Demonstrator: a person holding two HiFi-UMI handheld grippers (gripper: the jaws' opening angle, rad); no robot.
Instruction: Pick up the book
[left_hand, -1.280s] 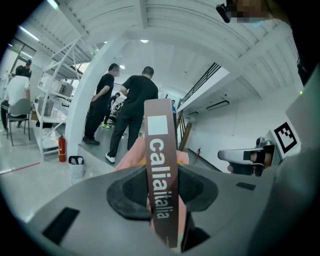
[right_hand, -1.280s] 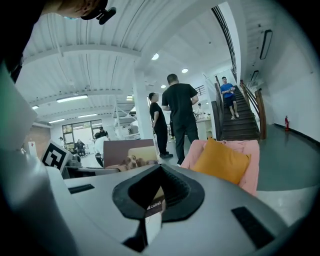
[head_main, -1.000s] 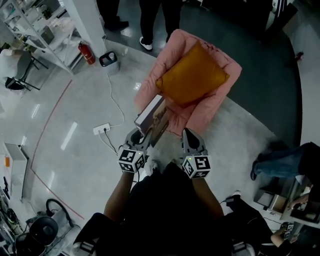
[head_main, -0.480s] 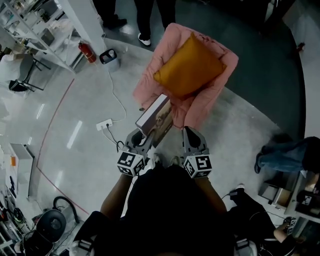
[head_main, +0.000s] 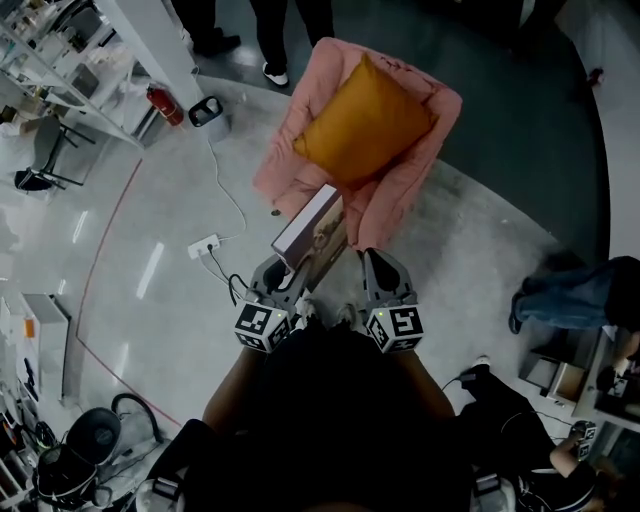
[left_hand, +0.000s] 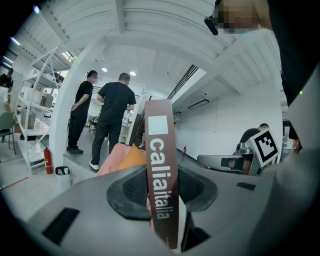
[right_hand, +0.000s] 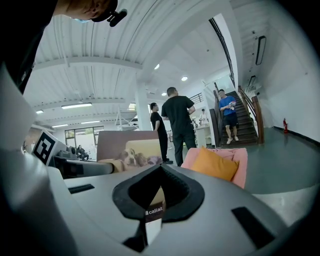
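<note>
The book (head_main: 312, 235) is a thick hardcover with a brown spine, white page edges and a dog picture on its cover. It hangs in the air just in front of the pink armchair (head_main: 400, 195). My left gripper (head_main: 286, 272) is shut on its lower end. In the left gripper view the spine (left_hand: 161, 165) stands upright between the black pads (left_hand: 131, 192). My right gripper (head_main: 372, 264) hovers just right of the book, with its jaws together and nothing in them. Beyond the right gripper (right_hand: 159, 192) the book's cover (right_hand: 127, 150) shows at the left.
An orange cushion (head_main: 362, 125) lies on the armchair seat. A white power strip (head_main: 204, 246) with cables lies on the glossy floor to the left. A fire extinguisher (head_main: 165, 103) and a small bin (head_main: 207, 112) stand by a white column. People stand beyond the chair; another person (head_main: 570, 305) is at the right.
Both grippers have drawn back from the armchair and risen a little, the left one carrying the book. The book no longer overlaps the chair's front edge as much.
</note>
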